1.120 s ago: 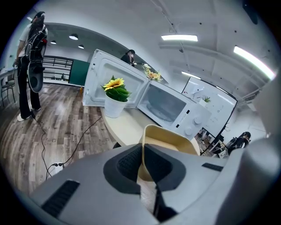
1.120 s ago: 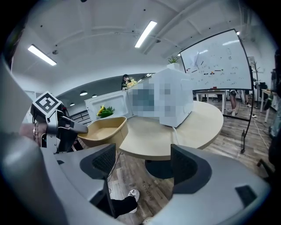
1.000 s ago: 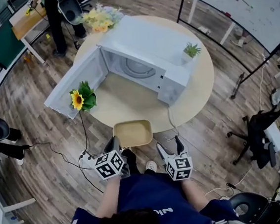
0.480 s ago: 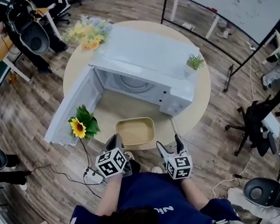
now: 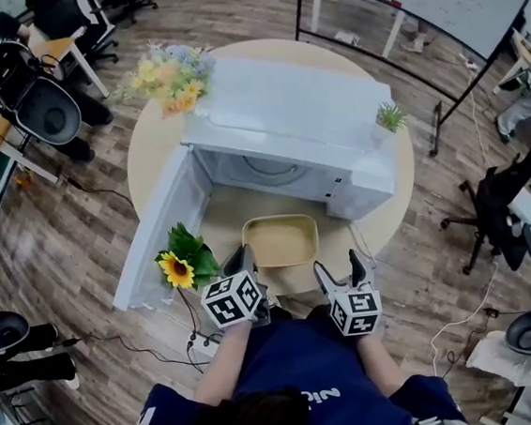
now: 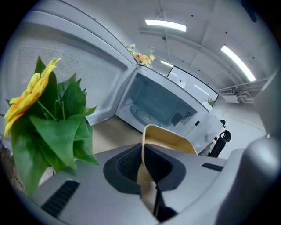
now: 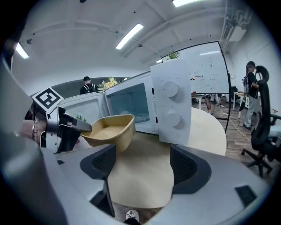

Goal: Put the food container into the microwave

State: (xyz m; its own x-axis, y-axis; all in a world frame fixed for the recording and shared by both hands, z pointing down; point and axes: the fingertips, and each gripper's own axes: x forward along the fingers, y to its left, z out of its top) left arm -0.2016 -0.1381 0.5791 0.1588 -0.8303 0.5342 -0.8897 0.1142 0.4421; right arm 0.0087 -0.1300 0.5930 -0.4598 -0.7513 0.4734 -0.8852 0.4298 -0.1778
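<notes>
the container (image 5: 280,240), a shallow tan tub that looks empty, hangs just above the near edge of the table (image 5: 151,153), straight in front of the open microwave (image 5: 292,110), whose door (image 5: 158,223) stands swung out to the left. the left gripper (image 5: 244,259) is clamped on the tub's near-left wall, pads pressed on either side of the thin rim. the right gripper (image 5: 338,269) is spread wide with nothing in it, just right of the tub and apart from it. carried from one side, the tub keeps its shape, so it seems stiff and light, probably thin plastic or fibre. a one-sided pinch leaves the far side unsupported, so the tub could sag or twist in the pads, and the smooth wall might slip. the rim is the only real handhold. the near-right wall is free for the right gripper if a steadier, level carry is wanted. a sunflower (image 5: 179,270) sits close by on the left, so the tub is best kept to the right of it.
</notes>
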